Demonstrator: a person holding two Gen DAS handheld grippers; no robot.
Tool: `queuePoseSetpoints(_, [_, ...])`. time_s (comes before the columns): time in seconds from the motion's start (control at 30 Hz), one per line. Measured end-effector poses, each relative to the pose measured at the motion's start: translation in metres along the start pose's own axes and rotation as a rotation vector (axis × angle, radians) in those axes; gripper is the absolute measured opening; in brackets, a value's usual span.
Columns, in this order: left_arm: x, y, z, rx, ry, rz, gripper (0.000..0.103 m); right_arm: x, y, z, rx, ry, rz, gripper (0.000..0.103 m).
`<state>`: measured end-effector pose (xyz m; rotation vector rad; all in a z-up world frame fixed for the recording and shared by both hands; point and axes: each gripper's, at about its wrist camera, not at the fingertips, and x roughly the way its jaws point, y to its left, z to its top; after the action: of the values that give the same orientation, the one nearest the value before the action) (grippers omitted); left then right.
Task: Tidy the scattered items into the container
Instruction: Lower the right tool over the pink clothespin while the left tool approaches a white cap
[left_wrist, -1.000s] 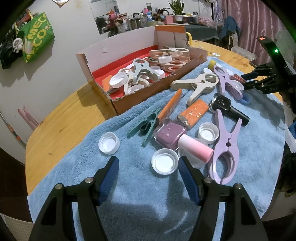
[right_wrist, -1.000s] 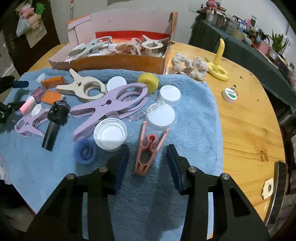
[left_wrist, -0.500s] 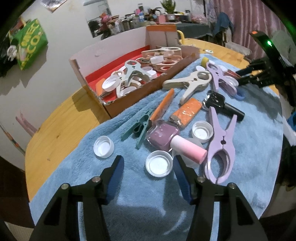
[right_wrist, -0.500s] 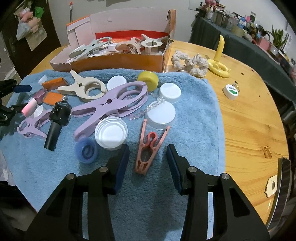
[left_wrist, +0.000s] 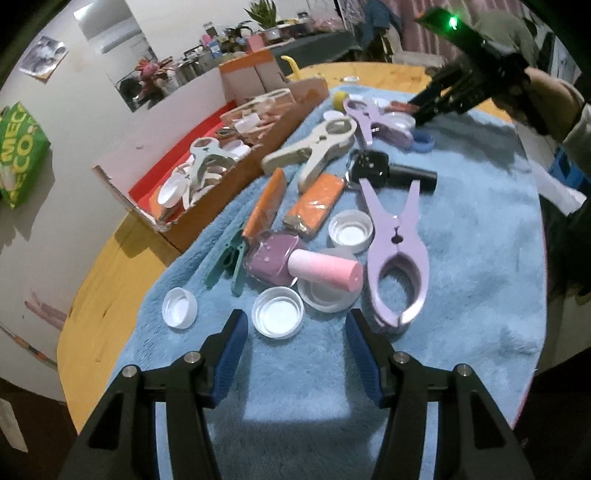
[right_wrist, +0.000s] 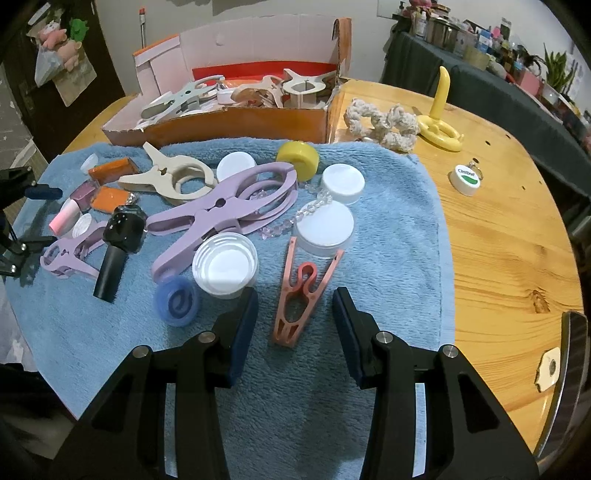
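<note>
The left gripper (left_wrist: 293, 345) is held part open and empty behind a white cap (left_wrist: 277, 317); the right gripper (right_wrist: 294, 321), likewise empty, is set astride a pink peg (right_wrist: 301, 295). The cardboard box (right_wrist: 236, 123) is seen beyond the clutter.

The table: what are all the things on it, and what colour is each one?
cardboard box: one, orange-brown, red inside, at the towel's far edge, already holding clips and caps
towel: one, blue, under the loose items
big clips: two purple, one cream, on the towel
thin clips: one salmon, one teal, on the towel
white caps: several, e.g.
blue cap: one, beside a white cap
yellow roll: one, near the box
nail polish: one black, one purple with pink cap
orange packets: two
rope toy: one, cream, on bare wood
left gripper: open, over a white cap
right gripper: open, around the salmon clip's end
</note>
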<state>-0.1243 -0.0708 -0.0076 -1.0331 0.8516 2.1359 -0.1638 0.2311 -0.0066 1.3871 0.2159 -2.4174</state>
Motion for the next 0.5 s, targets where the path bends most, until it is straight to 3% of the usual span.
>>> queuePoseSetpoints(0.3, [0.008,0.009,0.001,-0.008,0.001,-0.058,0.059,0.001,-0.001,0.0,0.003,-0.001,0.009,0.041])
queuePoseSetpoints(0.5, [0.009,0.013,0.0,-0.017,-0.002,-0.115,0.054,0.001,-0.002,0.0,0.005,-0.004,0.011,0.041])
